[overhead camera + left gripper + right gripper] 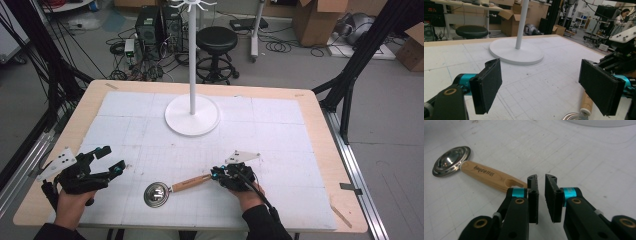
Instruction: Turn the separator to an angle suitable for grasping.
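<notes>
— Where the white gridded mat (280, 150) covers the bench (320, 107), what lies on it?

— A scoop (172, 189) with a round steel bowl and a wooden handle, flat near the front edge, bowl toward the person's left, handle running right. Behind it, near the far middle of the mat, a white stand (192, 112) rises from a round base.

— And the right hand-held gripper (216, 173)?

— It sits at the handle's far end. In the right gripper view its jaws are drawn nearly together with a thin slit between them, and nothing is in that slit; the handle's end, with a slot cut in it, lies just beside the left jaw, partly hidden behind it. I cannot tell whether it touches.

— The left one?

— The left hand-held gripper (112, 160) is well apart from the scoop, over the mat's left front corner, held in the person's left hand (70, 200). Its jaws are spread wide. In its own view the stand's base shows between the pads, and the handle's near end and the bowl's rim show low at right.

— Beyond the bench?

— A black stool (216, 42), cardboard boxes (315, 20), cables on the floor.
</notes>
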Demonstrator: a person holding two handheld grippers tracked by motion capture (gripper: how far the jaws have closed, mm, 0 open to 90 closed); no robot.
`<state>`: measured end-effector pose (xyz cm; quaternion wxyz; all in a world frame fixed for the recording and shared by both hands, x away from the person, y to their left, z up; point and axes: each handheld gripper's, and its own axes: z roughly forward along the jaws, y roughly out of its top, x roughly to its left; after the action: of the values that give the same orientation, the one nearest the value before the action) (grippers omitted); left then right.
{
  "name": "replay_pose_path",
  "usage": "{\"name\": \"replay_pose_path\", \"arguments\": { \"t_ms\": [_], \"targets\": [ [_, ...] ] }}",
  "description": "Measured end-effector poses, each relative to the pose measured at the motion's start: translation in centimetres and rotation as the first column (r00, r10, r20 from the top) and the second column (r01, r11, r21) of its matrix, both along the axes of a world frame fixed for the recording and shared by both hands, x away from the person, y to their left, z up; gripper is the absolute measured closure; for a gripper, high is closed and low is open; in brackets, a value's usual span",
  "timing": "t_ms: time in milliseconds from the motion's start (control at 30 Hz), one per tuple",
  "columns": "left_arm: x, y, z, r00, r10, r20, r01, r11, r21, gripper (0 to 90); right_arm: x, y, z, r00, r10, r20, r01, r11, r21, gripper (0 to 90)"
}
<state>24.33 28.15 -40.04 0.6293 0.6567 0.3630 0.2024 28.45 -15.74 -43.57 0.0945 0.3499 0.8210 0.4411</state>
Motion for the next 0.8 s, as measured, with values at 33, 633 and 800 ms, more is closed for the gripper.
{"name": "replay_pose_path", "arguments": {
  "t_ms": [33, 633, 800],
  "targets": [
    [0.0, 0.0, 0.0, 1.0000, -0.001, 0.000, 0.001, 1.0000, 0.003, 19.0, -0.2, -0.5, 0.4, 0.9999, -0.013, 0.008, 0.012, 1.000, 0.007, 72.4],
    [-0.5, -0.1, 0.1, 0.9997, -0.022, 0.005, 0.022, 0.9998, 0.001, 19.3, -6.4, -11.5, 5.0, 0.9039, -0.331, 0.271, 0.308, 0.943, 0.123, 16.4],
    [-0.6, 0.0, 0.2, 0.9997, -0.021, 0.009, 0.022, 0.9998, -0.005, 19.2, -7.6, -13.3, 5.2, 0.8863, -0.367, 0.283, 0.334, 0.929, 0.157, 16.1]
  ]
}}
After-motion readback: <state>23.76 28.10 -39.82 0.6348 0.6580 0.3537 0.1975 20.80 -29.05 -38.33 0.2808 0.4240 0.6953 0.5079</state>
